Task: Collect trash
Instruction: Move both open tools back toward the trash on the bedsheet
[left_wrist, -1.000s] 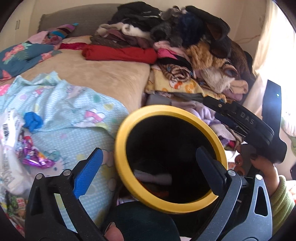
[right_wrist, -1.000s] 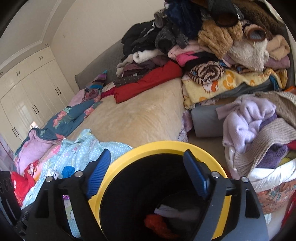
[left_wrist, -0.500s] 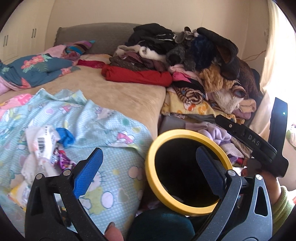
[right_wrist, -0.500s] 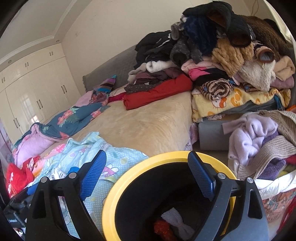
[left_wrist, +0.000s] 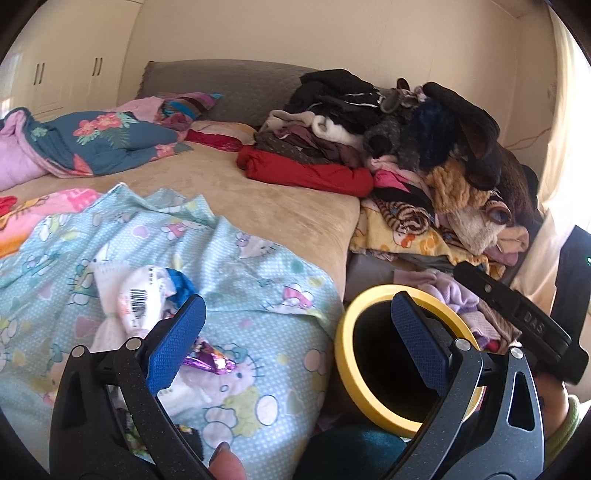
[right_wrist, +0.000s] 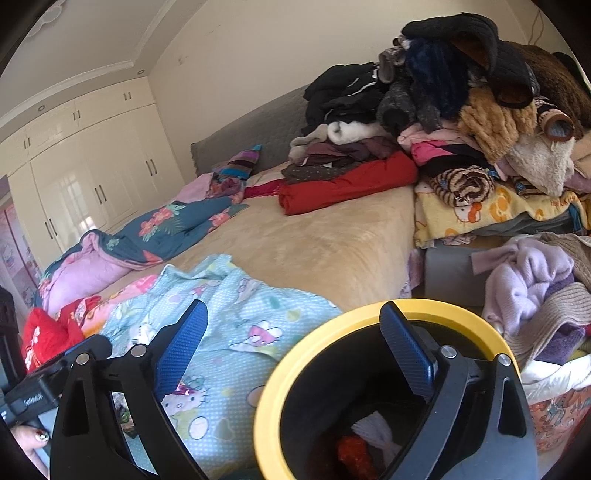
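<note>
So the bed (left_wrist: 266, 199) takes up most of the room, tan cover on top, with a huge heap of clothes (left_wrist: 424, 147) piled at the far corner and a pale blue cartoon-print sheet (left_wrist: 258, 277) spread over the near end. Right beside the bed's edge sits the bin (right_wrist: 291, 373), black inside with a yellow rim, and there's already stuff at the bottom: something red and a whitish bow-shaped scrap, as far as I can make out.

What's left to collect is on the blue sheet, well apart from the bin: a white crumpled wrapper with a barcode (left_wrist: 138, 306), a blue scrap (left_wrist: 181, 282) tucked against it, and a shiny purple foil wrapper (left_wrist: 208, 360) just below those. A few more bits sit near the bottom edge, but I can't tell what they are.

The right gripper (right_wrist: 291, 354) has just been opening, and its jaws stand wide with nothing between them, one finger hanging over the bin mouth. The left gripper (left_wrist: 295, 332) is spread wide too and empty, and it's the one nearer the wrappers.

If it were me, I'd go in with the left one for the purple foil first, since it lies flat and loose. Come down with the jaws straddling it and pinch only the foil, because that sheet will bunch up and come along if the pads dig in. The barcode wrapper is puffy, so grab it by a crumpled ridge.
</note>
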